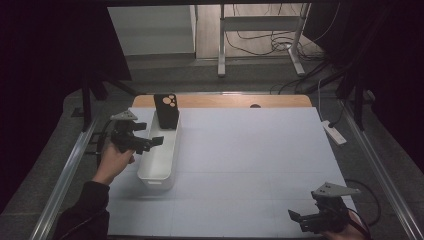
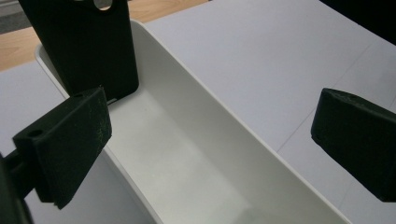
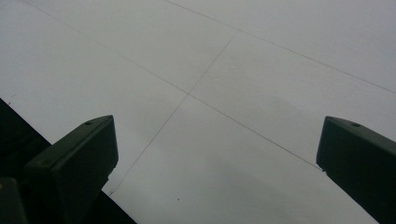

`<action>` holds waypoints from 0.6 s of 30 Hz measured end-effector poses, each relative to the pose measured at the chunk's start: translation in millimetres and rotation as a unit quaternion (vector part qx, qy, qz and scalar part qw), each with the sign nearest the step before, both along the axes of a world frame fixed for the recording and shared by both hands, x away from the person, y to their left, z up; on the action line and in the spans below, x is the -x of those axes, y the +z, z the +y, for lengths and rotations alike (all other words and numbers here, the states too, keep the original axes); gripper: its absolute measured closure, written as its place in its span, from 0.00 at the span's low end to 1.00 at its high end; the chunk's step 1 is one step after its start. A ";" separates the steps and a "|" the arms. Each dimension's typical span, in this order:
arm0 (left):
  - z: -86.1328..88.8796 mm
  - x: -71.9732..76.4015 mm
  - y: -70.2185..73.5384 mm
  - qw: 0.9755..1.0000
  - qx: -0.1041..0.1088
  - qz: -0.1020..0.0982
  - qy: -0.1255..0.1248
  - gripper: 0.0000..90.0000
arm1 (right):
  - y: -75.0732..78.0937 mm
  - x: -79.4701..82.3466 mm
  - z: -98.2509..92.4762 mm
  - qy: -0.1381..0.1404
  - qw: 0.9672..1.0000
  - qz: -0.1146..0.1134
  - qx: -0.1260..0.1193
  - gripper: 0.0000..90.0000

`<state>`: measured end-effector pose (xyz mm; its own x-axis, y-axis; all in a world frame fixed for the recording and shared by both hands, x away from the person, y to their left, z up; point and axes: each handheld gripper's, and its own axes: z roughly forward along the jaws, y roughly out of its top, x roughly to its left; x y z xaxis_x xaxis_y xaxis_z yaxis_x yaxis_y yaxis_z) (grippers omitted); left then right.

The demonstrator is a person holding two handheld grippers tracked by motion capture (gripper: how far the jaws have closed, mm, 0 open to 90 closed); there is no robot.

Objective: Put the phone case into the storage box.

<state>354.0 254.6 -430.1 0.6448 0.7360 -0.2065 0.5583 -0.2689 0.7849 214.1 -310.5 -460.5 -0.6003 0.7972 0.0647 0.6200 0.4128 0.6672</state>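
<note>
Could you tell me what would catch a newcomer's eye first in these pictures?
A black phone case stands upright at the far end of a long white bin on the table's left. The left gripper hangs open at the bin's left rim; the right gripper waits open at the near right corner.

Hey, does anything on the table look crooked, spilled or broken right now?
Nothing spilled or broken. The black phone case stands on end, leaning against the far end of the white bin instead of lying flat. The left tongs, open, hover at the bin.

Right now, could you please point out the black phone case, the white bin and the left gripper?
black phone case [image 1: 166,111], high view, back panel.
white bin [image 2: 205,100], left gripper view, long side wall.
left gripper [image 1: 150,142], high view, between fingertips.
</note>
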 end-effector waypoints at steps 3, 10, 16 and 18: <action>-0.2 4.3 0.7 1.000 -0.004 -0.001 0.002 0.00 | 0.1 0.1 0.0 -0.001 1.000 -0.001 0.001 0.00; 3.3 18.9 2.7 1.000 0.004 -0.007 0.005 0.00 | 0.3 0.0 -0.6 -0.004 1.000 -0.003 0.000 0.00; 5.6 31.8 3.3 1.000 -0.001 -0.012 0.009 0.00 | 0.6 0.5 -0.8 -0.005 1.000 -0.005 -0.002 0.00; 5.7 33.2 3.1 1.000 -0.001 -0.013 0.008 0.00 | 0.7 0.6 -0.7 -0.005 1.000 -0.005 -0.001 0.00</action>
<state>320.8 260.2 -426.9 0.6378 0.7468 -0.1886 0.5427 -0.2619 0.7981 213.5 -311.2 -459.9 -0.5930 0.8029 0.0607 0.6174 0.4050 0.6744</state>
